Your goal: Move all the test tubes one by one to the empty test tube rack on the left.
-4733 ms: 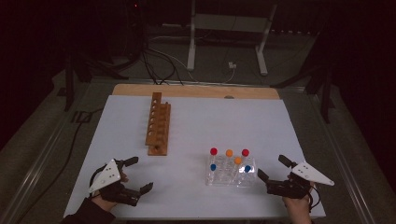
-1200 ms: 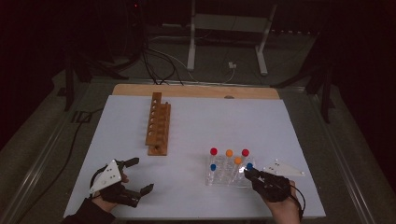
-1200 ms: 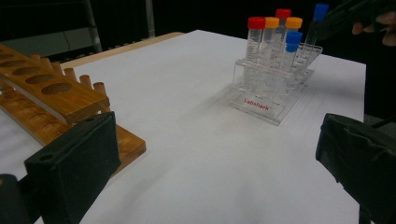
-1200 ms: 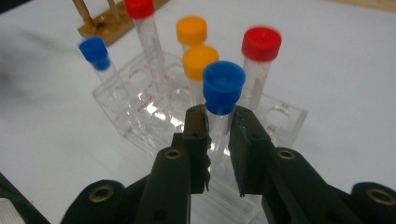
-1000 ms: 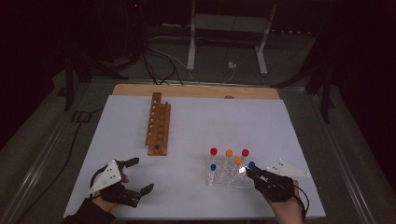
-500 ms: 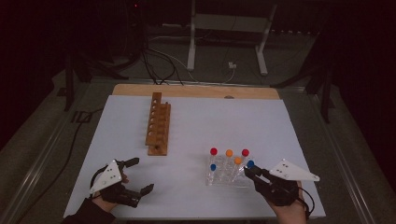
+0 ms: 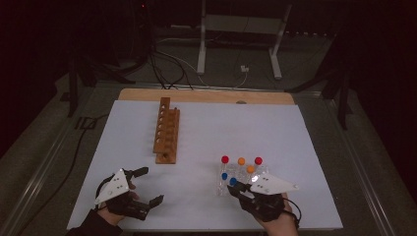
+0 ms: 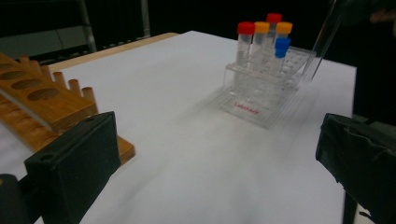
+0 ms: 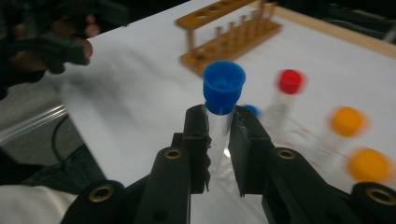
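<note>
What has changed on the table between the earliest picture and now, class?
The right gripper moved in to the clear plastic tube rack, closed on a blue-capped clear test tube and is drawing it back toward the person. The left gripper, the wooden test-tube rack and the red- and orange-capped tubes stayed put.

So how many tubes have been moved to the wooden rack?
None yet: the wooden rack looks empty. In hand, the right gripper is shut on a blue-capped tube, lifted from the clear rack. Left: five capped tubes stand there. The left gripper waits open.
</note>
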The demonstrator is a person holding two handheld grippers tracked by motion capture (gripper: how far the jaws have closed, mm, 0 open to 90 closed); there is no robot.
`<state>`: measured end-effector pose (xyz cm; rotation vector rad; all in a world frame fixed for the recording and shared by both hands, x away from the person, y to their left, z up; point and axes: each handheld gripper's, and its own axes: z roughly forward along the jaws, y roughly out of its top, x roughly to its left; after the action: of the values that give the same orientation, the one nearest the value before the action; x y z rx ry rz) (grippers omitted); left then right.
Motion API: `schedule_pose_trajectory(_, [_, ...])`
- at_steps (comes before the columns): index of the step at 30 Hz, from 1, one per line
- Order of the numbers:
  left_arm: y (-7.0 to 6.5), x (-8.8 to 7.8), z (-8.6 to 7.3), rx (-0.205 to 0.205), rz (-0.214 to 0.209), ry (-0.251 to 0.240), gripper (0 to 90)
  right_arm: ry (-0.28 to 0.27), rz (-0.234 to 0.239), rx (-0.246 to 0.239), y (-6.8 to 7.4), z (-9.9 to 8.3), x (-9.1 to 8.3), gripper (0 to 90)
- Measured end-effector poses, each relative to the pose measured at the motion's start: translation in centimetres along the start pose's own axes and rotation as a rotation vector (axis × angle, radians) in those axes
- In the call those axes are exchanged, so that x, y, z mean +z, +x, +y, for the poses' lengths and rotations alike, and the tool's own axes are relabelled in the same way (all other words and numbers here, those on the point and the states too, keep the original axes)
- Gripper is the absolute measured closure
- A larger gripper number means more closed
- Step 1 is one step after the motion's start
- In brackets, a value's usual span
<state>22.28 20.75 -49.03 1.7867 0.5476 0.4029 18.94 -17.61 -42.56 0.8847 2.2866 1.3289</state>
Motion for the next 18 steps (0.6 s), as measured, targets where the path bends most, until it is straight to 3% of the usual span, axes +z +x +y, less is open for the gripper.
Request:
schedule_pose_trajectory(4, [-0.9,0.3,0.8,-0.027,-0.063,0.030,0.5,0.017,0.040,-0.034,0.8,0.1,1.6,76.9])
schedule_pose_trajectory(8, [-1.8,0.6,1.3,0.002,-0.066,0.035,0.5,0.030,0.071,-0.059,1.6,0.2,2.8,76.9])
schedule_pose_trajectory(18, [-3.5,2.2,3.8,-0.033,-0.168,0.033,0.5,0.044,0.121,-0.090,3.0,0.2,4.2,77.0])
